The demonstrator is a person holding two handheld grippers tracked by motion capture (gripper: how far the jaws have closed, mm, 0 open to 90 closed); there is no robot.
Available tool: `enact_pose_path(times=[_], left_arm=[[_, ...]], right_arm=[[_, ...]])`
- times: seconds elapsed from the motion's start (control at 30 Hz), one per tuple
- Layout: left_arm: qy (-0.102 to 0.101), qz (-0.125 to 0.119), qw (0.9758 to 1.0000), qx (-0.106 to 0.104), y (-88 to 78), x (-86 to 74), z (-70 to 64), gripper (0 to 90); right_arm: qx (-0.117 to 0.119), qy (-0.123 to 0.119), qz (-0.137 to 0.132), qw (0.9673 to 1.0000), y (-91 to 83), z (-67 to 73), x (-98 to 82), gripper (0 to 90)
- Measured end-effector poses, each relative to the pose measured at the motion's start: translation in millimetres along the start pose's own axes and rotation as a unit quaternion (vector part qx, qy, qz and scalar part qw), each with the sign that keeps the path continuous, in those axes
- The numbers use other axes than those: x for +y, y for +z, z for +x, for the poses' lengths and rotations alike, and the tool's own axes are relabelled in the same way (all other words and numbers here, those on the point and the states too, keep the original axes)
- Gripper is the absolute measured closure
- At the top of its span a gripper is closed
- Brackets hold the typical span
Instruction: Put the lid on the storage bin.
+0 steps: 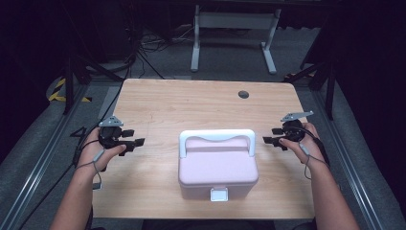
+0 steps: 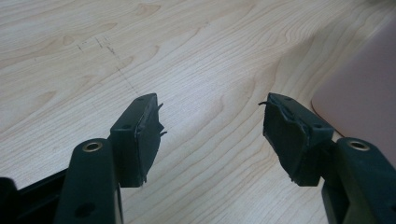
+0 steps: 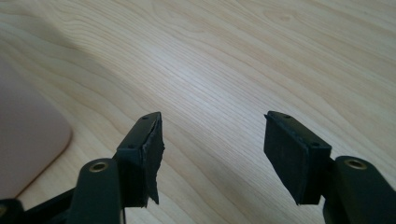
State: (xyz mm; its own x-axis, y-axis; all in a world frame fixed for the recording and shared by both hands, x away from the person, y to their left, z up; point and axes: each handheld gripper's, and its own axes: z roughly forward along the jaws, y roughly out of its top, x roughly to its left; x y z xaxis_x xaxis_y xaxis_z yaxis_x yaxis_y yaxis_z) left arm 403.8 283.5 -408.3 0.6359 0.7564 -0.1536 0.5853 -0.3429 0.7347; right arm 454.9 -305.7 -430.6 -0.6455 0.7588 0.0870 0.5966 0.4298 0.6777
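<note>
Pink box (image 1: 218,167) sits at six o'clock; both grippers, left (image 1: 130,142) at nine, right (image 1: 270,140) at three, fingers wide, empty. Best close in evenly on its sides.

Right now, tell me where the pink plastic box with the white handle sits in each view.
High view: the pink plastic box sits at centre, near the table's front edge.
Left gripper view: its pink corner is at the right edge.
Right gripper view: its corner is at the left edge.
Shared landmark: the light wooden tabletop.
</note>
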Motion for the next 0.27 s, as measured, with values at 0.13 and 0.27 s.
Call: enact_pose_path(times=[0.13, 0.27], left_arm=[[-0.001, 0.002, 1.0000, -0.002, 1.7, 0.7, -0.7, 37.0], [-0.011, -0.003, 0.9998, -0.013, 3.3, 1.6, -1.1, 37.1]], right_arm=[[-0.001, 0.012, 0.005, 0.9999, 1.2, -1.2, -2.3, 37.7], [0.003, 0.012, 0.000, 0.9999, -1.0, 0.4, -1.7, 37.1]])
